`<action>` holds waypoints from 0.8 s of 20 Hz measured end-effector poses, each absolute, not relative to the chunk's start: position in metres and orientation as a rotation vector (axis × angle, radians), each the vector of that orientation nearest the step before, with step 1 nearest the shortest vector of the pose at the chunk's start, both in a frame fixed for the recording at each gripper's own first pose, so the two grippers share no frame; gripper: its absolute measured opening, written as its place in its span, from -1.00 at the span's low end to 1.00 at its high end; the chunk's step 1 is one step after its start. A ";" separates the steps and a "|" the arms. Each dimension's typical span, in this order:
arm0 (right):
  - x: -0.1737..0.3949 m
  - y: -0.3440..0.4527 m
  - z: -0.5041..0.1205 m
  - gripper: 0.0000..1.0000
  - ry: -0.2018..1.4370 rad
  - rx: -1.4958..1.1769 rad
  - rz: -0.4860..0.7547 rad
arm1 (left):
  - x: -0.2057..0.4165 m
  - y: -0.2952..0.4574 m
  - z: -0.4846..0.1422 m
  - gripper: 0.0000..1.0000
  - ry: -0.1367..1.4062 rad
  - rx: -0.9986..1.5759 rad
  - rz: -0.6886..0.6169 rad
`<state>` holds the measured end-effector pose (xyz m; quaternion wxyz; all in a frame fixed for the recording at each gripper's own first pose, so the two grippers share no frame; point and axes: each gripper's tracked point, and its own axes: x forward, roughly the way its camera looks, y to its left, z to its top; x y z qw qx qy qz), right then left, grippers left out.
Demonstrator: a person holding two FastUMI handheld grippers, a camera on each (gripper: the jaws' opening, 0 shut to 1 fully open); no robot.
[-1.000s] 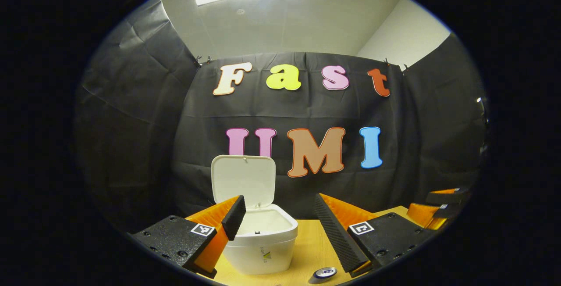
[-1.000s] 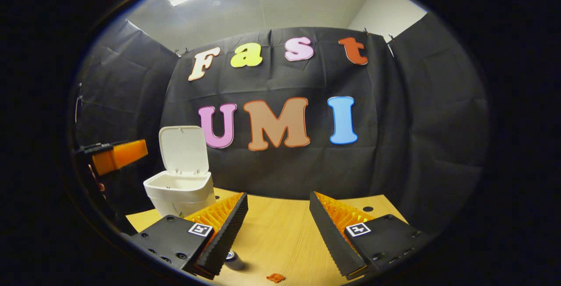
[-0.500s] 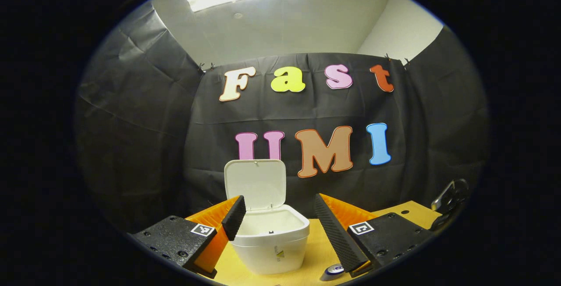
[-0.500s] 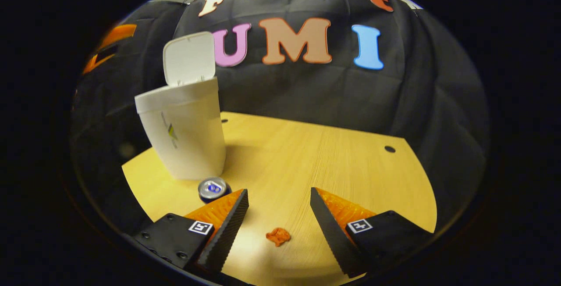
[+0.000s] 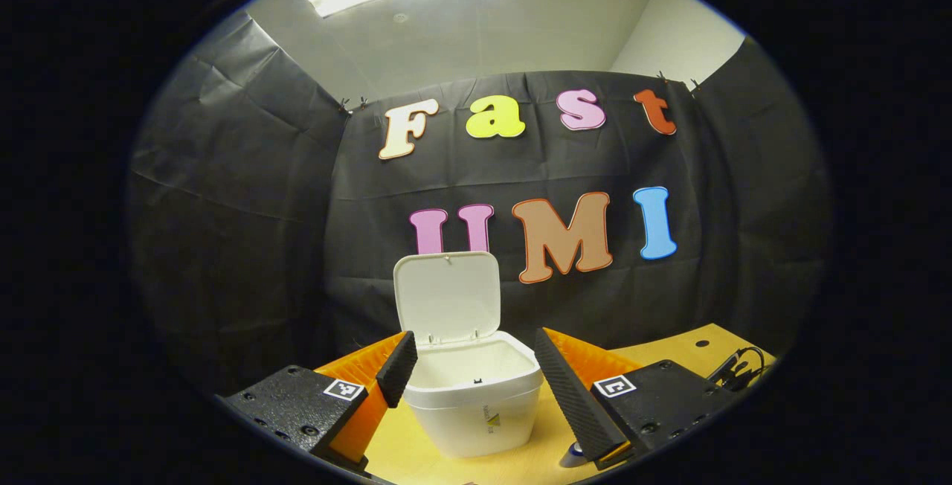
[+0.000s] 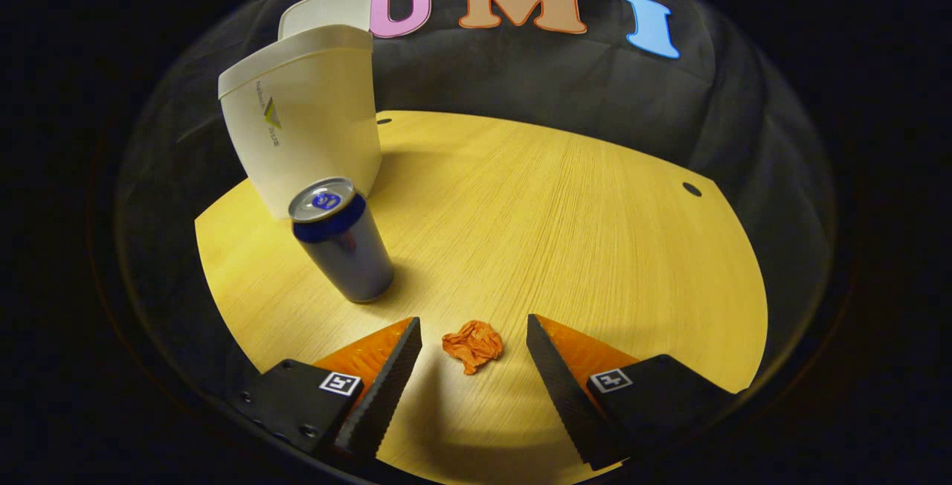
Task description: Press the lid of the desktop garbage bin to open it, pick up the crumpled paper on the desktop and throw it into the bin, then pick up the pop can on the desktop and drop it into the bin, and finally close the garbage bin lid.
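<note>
right tongs (image 6: 474, 355) are spread apart and tilted down at the light wood-grain counter (image 6: 580, 202), nothing between the fingers pressed. the small crumpled orange paper ball (image 6: 473, 344) lies on the counter between the two fingertips, touching neither, close to the counter's near edge. the silver-and-blue pop can (image 6: 341, 239) stands upright near the counter's left edge, just in front of the white plastic desktop bin (image 6: 305, 135); from this angle i can't tell whether can and bin touch. the bin sits toward the far left corner of the counter, and its white hinged lid (image 6: 327, 9) is up behind it.

left tongs (image 5: 470, 381) are also apart and clamped on nothing, held level and facing the bin (image 5: 476, 399). in the left gripper view the lid (image 5: 446, 297) stands upright at the back of the bin and the white inside is open to view; the bin's mouth sits between the two fingertips but farther off, not in contact. the top of the can (image 5: 573, 455) peeks out by the right finger at the bottom. a black cable (image 5: 736, 370) lies at the counter's far right corner.
</note>
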<state>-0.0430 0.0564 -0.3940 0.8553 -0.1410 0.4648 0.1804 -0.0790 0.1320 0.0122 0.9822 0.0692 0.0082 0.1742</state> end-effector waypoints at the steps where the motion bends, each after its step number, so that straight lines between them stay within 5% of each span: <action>1: -0.042 0.055 -0.397 0.92 0.983 -0.297 0.376 | -0.079 0.133 0.012 0.91 0.019 0.142 0.354; 6: -0.039 0.055 -0.409 0.86 1.015 -0.293 0.391 | -0.080 0.140 0.010 0.99 0.026 0.146 0.372; 8: -0.046 0.057 -0.418 0.63 1.066 -0.280 0.435 | -0.079 0.141 0.011 0.92 0.027 0.145 0.374; 9: -0.048 0.054 -0.419 0.14 1.081 -0.281 0.431 | -0.078 0.141 0.011 0.99 0.028 0.146 0.375; 10: -0.045 0.052 -0.419 -0.02 1.064 -0.278 0.433 | -0.078 0.141 0.009 0.99 0.031 0.145 0.375; 13: -0.048 0.054 -0.418 -0.40 1.072 -0.266 0.442 | -0.076 0.140 0.010 0.99 0.028 0.143 0.369; 16: -0.043 0.058 -0.404 -0.48 1.022 -0.245 0.452 | -0.075 0.139 0.009 0.92 0.030 0.140 0.364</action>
